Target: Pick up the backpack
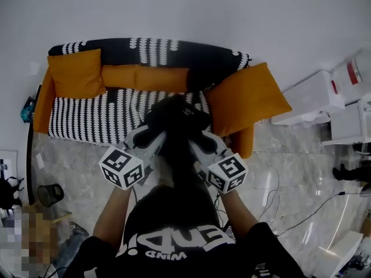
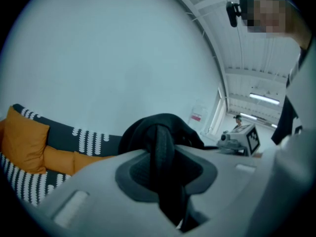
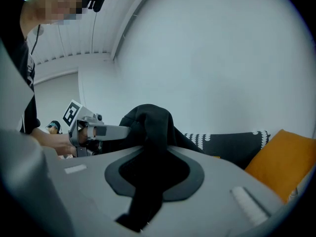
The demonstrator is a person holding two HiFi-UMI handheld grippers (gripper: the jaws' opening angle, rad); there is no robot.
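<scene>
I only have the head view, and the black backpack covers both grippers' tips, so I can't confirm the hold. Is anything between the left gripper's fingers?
Observer: Yes. The left gripper view shows the left gripper shut on a black strap of the backpack, pinched between its fingers.
Operator: And the right one?
Observer: Its own view shows the right gripper shut on a second strap.
Operator: Where's the bag's bulk?
Observer: Beyond the fingers in both gripper views, its top showing above the sofa backrest behind it.
</scene>
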